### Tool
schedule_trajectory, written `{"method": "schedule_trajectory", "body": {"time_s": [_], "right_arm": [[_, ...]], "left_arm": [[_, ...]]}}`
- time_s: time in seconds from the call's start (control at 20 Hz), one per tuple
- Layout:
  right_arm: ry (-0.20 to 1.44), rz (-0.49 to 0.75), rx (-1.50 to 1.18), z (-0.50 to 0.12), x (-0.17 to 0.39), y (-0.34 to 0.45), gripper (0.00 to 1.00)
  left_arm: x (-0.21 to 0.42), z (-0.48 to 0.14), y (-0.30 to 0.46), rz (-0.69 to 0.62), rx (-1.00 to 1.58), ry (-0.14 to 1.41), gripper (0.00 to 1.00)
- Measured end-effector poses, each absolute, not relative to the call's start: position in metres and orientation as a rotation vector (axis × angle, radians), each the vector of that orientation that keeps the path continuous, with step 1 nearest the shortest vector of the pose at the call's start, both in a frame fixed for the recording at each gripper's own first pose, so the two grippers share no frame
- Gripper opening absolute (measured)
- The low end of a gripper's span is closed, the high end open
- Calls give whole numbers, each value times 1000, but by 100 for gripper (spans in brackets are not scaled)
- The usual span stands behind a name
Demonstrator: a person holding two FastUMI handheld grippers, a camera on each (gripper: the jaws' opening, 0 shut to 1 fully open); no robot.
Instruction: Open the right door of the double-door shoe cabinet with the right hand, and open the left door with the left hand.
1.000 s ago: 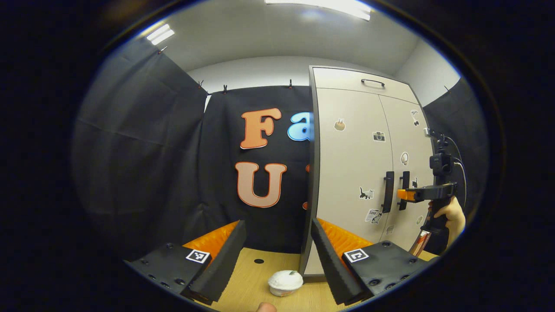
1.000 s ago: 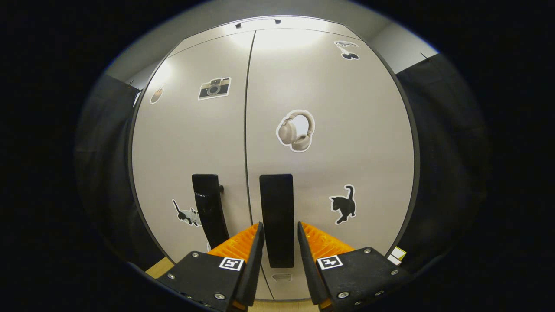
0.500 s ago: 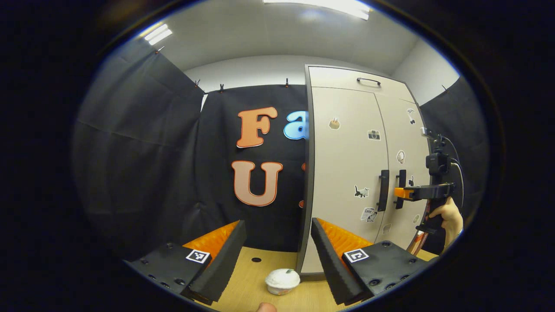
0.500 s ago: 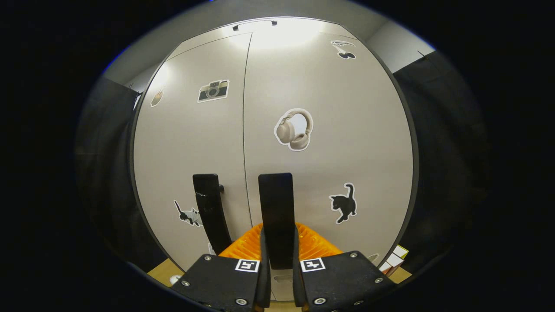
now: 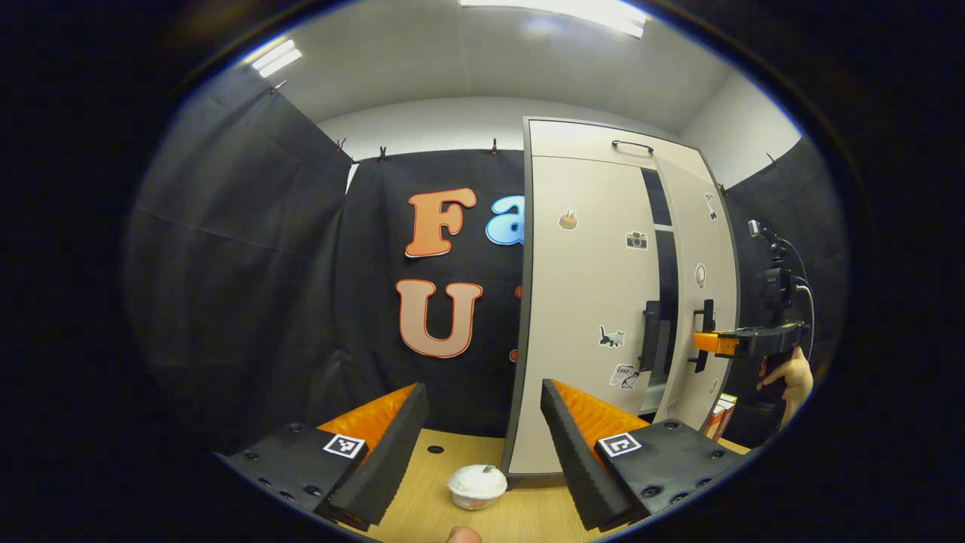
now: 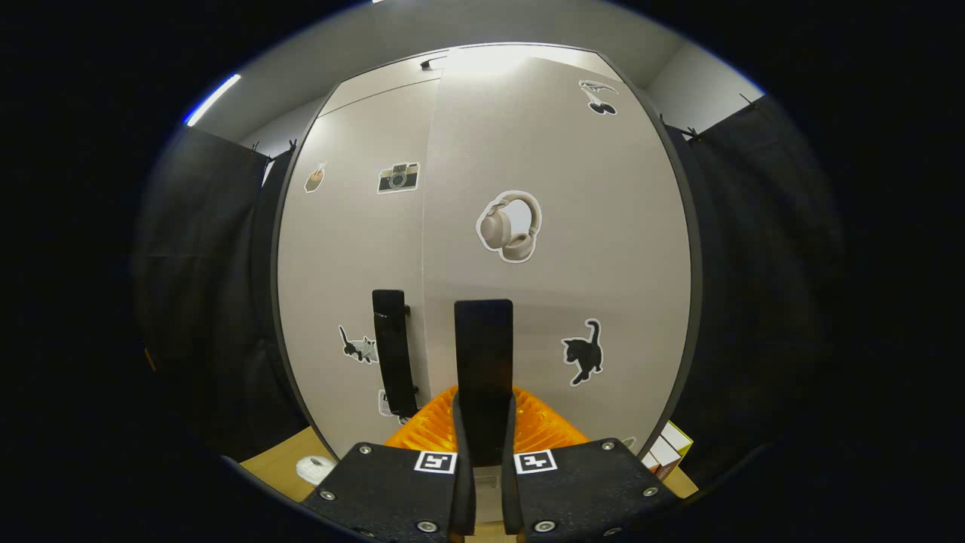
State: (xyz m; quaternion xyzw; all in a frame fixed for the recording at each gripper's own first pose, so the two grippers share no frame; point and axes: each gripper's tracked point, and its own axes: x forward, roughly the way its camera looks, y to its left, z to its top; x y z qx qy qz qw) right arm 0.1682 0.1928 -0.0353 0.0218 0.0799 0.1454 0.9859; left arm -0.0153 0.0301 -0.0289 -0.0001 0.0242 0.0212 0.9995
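Observation:
The pale shoe cabinet [image 5: 573,143] stands on a wooden table. In the right gripper view my right gripper [image 6: 483,407] is shut on the black handle [image 6: 483,347] of the right door [image 6: 588,249]. That door stands slightly ajar, and the left gripper view shows a dark gap [image 5: 662,264] between the doors. The right gripper [image 5: 707,343] is also seen there from the side, held by a hand [image 5: 788,377]. The left door [image 5: 588,302] is closed, its handle [image 5: 650,335] untouched. My left gripper [image 5: 482,388] is open, well short of the cabinet, off its left corner.
A small white cup [image 5: 476,485] sits on the wooden table [image 5: 422,498] between the left gripper's fingers; the same cup [image 6: 315,469] lies near the cabinet's left foot. Small boxes [image 6: 667,452] stand beside the cabinet's right side. Black cloth walls surround the booth.
My right gripper closed on the right door's handle and pulled the door a little outward, opening a dark gap. The left gripper stayed open and barely shifted.

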Motion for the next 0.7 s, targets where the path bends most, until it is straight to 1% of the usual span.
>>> {"method": "schedule_trajectory", "body": {"time_s": [0.15, 0.25, 0.55, 0.65, 0.7], "right_arm": [[161, 298, -2, -34, 158, 182, 13], [156, 305, -1, -32, 153, 176, 13], [138, 288, 7, -28, 140, 154, 13], [130, 276, 18, -26, 136, 147, 13], [126, 266, 18, -26, 135, 142, 10]], "left_arm": [[-18, -29, 17, 25, -7, 56, 96], [-19, -26, 9, 15, -7, 55, 97], [-30, -27, -12, -1, -5, 61, 96], [-33, -25, -19, -9, -4, 58, 96], [-35, -23, -23, -14, -4, 55, 96]]}}
